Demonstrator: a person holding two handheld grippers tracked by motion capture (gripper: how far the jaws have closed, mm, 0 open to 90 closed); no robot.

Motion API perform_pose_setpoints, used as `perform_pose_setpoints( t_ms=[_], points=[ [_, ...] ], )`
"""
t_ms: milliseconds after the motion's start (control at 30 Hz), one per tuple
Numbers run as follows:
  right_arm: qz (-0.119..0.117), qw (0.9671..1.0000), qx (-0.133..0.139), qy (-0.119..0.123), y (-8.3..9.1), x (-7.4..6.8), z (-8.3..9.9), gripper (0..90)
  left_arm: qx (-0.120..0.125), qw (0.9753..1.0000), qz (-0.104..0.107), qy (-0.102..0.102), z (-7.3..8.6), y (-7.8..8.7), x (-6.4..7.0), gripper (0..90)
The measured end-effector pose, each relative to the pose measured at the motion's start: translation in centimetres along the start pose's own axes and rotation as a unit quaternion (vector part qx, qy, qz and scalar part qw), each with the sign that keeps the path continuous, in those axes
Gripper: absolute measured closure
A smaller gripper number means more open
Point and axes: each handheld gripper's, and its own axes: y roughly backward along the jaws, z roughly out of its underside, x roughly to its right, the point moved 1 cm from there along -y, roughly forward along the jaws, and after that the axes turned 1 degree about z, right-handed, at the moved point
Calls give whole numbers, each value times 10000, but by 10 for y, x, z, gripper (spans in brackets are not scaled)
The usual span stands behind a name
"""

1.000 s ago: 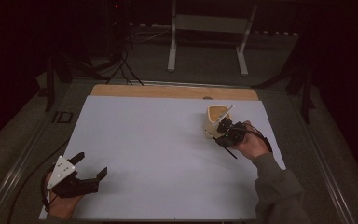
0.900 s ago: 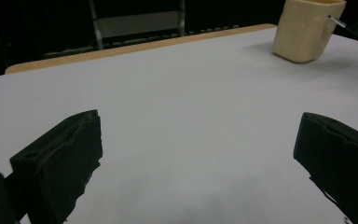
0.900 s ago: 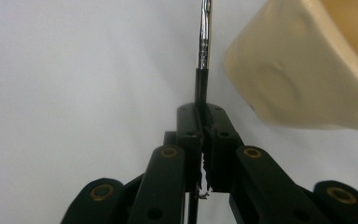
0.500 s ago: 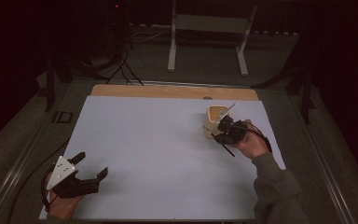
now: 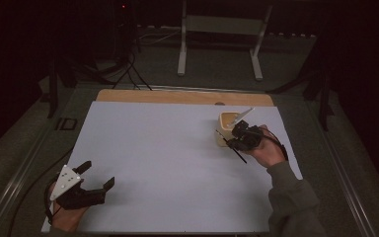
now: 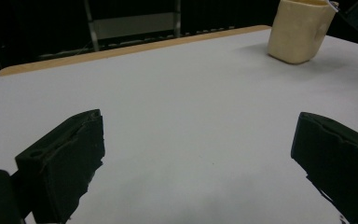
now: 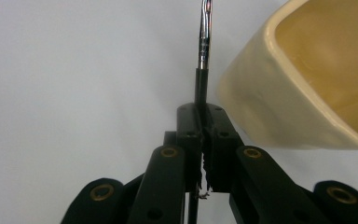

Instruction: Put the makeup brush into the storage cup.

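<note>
So the right tongs (image 5: 233, 143) are clamped tight on a thin black pen-like stick (image 7: 200, 88) with a shiny metal tip, over by the right edge of the table (image 5: 177, 148), roughly midway along it. In the right gripper view the jaws are pressed together with the stick pinched between them, poking straight out past the jaw tips, and the metal end runs up just beside the outer wall of a cream-coloured cup (image 7: 303, 79) without going inside it. From the high view the cup (image 5: 225, 120) sits upright on the white table surface just behind the right tongs, near the far right corner. The left tongs (image 5: 98, 177) are down at the near left corner, well apart from all that, jaws spread wide with nothing in them, hovering low over bare table
</note>
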Motion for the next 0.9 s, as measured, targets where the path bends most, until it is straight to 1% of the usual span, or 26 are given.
perform_pose_setpoints(
  t_ms=[67, 133, 267, 433, 500, 567, 667, 700, 733, 833, 900],
  points=[
    [0, 10000, 0, 0, 0, 0, 0, 857, -2, 10000, 2, 4, 0, 0, 0, 37],
    [-32, 9999, 105, -15, 2, 0, -1, 857, -11, 10000, 2, 2, 0, 0, 0, 37],
    [-12, 9997, 222, -42, 4, 1, -1, 857, -34, 10000, -8, 16, 0, -1, 0, 37],
    [-48, 9992, 398, -78, 8, 2, -2, 857, -24, 10000, -6, 13, 0, -1, 0, 37],
    [-32, 9991, 427, -77, 9, 3, -2, 857, -22, 10000, 1, 5, 0, -1, 0, 37],
    [-17, 9985, 542, -97, 12, 3, -2, 856, -24, 10000, 0, 3, 0, -1, 0, 37],
    [-6, 9983, 566, -102, 12, 4, -2, 857, -24, 10000, -2, 4, 0, -1, 0, 37],
    [4, 9977, 668, -132, 14, 5, -2, 857, -26, 10000, -4, 1, 0, -1, 0, 37],
    [4, 9977, 668, -132, 14, 5, -2, 857, -26, 10000, -10, -1, 0, 0, 0, 37],
    [11, 9965, 820, -174, 17, 6, -2, 857, -20, 10000, -10, 4, 0, 0, 0, 37],
    [15, 9963, 840, -180, 17, 6, -2, 856, -17, 10000, -6, 6, 0, 0, 0, 37]
  ],
)
